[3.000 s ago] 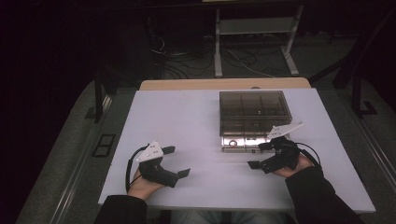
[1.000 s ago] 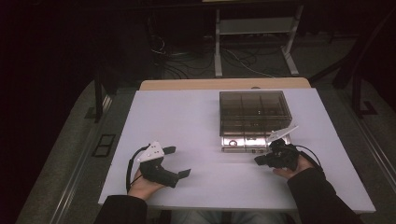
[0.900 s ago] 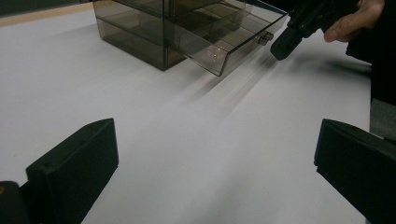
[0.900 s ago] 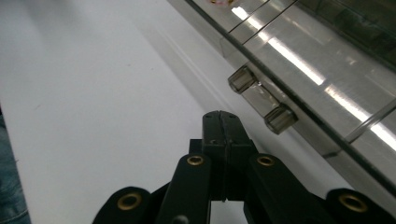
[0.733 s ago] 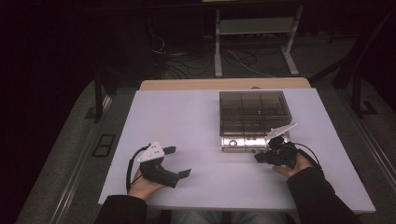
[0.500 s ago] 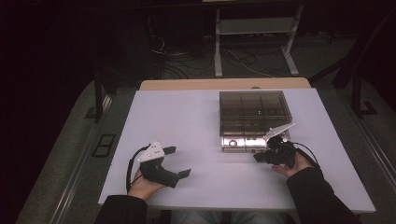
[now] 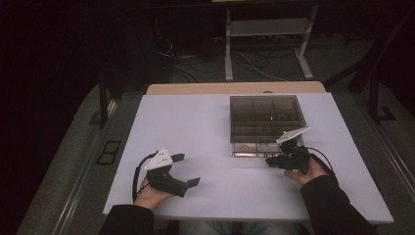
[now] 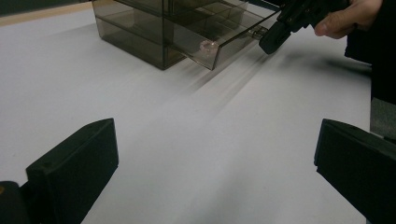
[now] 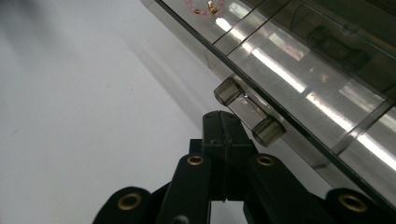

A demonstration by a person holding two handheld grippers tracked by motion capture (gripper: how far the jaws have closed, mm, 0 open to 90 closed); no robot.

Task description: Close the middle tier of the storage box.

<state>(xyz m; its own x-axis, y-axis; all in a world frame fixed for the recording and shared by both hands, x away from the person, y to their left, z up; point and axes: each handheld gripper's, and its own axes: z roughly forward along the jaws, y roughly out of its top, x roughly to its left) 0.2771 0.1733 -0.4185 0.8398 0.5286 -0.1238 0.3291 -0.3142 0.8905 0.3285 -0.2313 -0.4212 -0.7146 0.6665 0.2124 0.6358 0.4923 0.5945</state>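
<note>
I am reading no brand, label or writing anywhere; nothing legible is showing on the box or the claws.

I am working over a plain white desk [image 7: 205, 122] with a wooden edge along its far side. Around it the room is lying dark, with grey floor, loose cables [image 7: 254, 61] and a pale metal frame [image 7: 266, 34] beyond the far edge.

A smoky clear drawer box [image 7: 266, 117] is sitting on the right half of the desk, divided into compartments. Its bottom drawer [image 8: 219, 44] is standing pulled out toward the near side, and a small pink bead piece [image 9: 201, 6] is lying inside it.

I am holding the right claw [image 7: 270, 161] at the near front of that drawer. In the right gripper view its jaws are pressing flat together, gripping nothing, with their tips just beside the drawer's clear handle [image 9: 250, 112]; I cannot tell whether they are touching it.

I am resting the left claw [image 7: 188, 170] near the left near corner of the desk, well apart from the box, with its jaws standing wide open over bare desk. Nothing is lying between the two claws.
</note>
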